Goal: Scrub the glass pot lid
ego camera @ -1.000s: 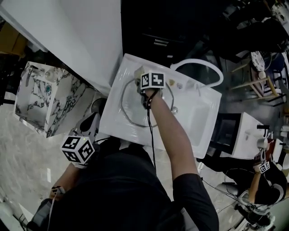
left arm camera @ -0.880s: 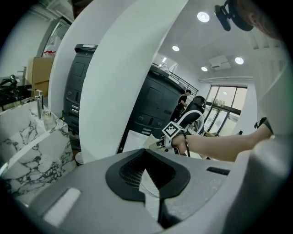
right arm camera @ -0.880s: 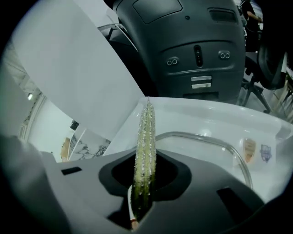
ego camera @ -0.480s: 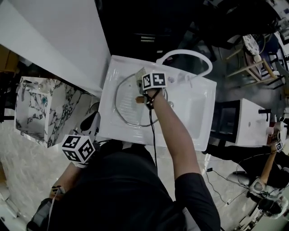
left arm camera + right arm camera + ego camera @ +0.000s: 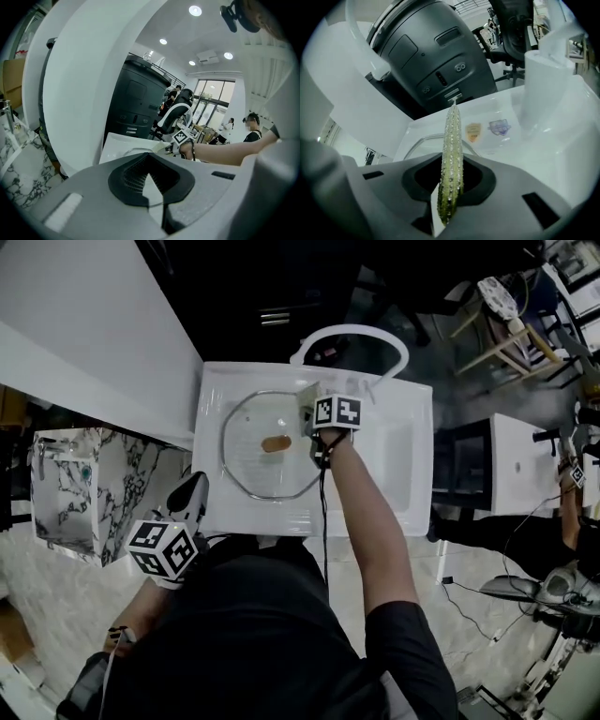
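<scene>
R gripper (image 5: 312, 411) pinching scrub pad (image 5: 451, 154) at lid (image 5: 248, 465) rim; L gripper (image 5: 165, 550) pressed together, empty. Lid prob slick, brittle; I'd grab knob (image 5: 277, 442).

Clear glass lid (image 5: 258, 463) with metal rim, glossy white sink (image 5: 398, 479), rough glittery scrub sponge (image 5: 451, 161)

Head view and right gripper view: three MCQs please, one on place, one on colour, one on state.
1. Where does the glass lid lie?
A) in the white sink
B) on a stove
C) on the floor

2. Colour of the sponge?
A) blue
B) yellow-green
C) red

3. The right gripper is:
A) open, empty
B) shut on the lid's rim
C) shut on the sponge

Key: 1A, the lid lies flat in the sink; 2B, the right gripper view shows it; 3C, the sponge is pinched between the jaws.
</scene>
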Demonstrator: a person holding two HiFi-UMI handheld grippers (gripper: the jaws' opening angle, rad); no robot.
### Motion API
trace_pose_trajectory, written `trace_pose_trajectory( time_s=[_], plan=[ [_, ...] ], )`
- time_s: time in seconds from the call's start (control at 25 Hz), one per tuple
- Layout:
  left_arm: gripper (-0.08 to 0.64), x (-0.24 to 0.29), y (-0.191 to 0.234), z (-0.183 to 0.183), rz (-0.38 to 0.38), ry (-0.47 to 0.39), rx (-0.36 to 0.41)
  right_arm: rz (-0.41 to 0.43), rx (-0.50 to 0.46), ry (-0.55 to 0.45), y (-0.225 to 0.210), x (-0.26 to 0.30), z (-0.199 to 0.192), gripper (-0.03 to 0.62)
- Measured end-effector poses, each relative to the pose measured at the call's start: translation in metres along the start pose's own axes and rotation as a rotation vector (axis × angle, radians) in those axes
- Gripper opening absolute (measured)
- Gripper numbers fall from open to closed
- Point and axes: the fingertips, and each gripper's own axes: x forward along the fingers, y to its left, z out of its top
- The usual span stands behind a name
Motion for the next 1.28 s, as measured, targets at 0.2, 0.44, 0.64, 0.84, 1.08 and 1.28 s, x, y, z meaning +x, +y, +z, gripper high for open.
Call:
trace_pose_trajectory(
  time_s=[0.2,0.44,0.64,0.84,1.08,1.28],
  plan=[
    [0.0,0.007,-0.015,0.001,-0.031,0.009,0.026,-0.051,0.042,-0.023,-0.035,-0.019,-0.011,0.066],
    [0.0,0.011,-0.027,0.0,-0.059,0.016,0.032,-0.058,0.126,-0.135,-0.057,-0.04,-0.02,0.066],
    [0.0,0.01,-0.029,0.0,-0.07,0.0,-0.002,0.051,0.127,-0.22,-0.025,-0.06,-0.04,0.066],
    [0.0,-0.007,-0.009,-0.002,-0.033,-0.049,-0.04,0.186,0.138,-0.219,0.029,-0.054,-0.084,0.066],
    [0.0,-0.025,0.018,-0.007,0.033,-0.073,-0.087,0.275,0.209,-0.213,0.055,-0.033,-0.114,0.066],
    [0.0,-0.029,0.022,-0.009,0.054,-0.069,-0.085,0.274,0.137,-0.202,0.049,-0.031,-0.109,0.066]
  ],
)
